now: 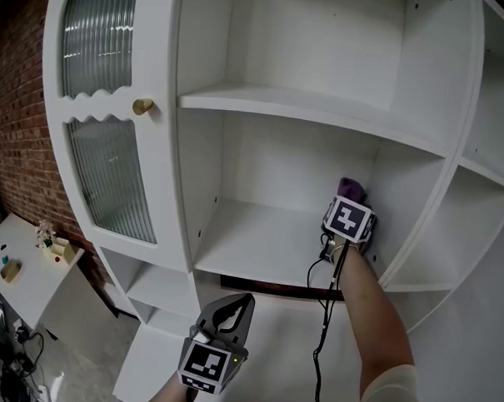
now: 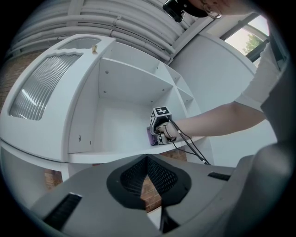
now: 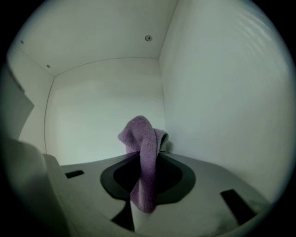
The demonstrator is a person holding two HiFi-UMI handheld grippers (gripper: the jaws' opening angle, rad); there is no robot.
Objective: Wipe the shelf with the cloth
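A purple cloth [image 3: 144,157] is pinched between the jaws of my right gripper [image 3: 147,172], which is shut on it. The cloth [image 1: 352,190] pokes up past the gripper's marker cube, deep in the white shelf compartment [image 1: 258,242] near its right wall and back corner. From the left gripper view the cloth [image 2: 151,135] shows as a small purple patch beside the right gripper [image 2: 159,127]. My left gripper [image 1: 230,310] hangs low, below and in front of the shelf, jaws shut with nothing between them [image 2: 147,159].
The white cabinet has a ribbed-glass door [image 1: 111,177] with a brass knob [image 1: 142,107] on the left, an upper shelf [image 1: 314,111] and side shelves [image 1: 487,173] at right. A brick wall [image 1: 17,136] and a small white table [image 1: 28,265] stand left.
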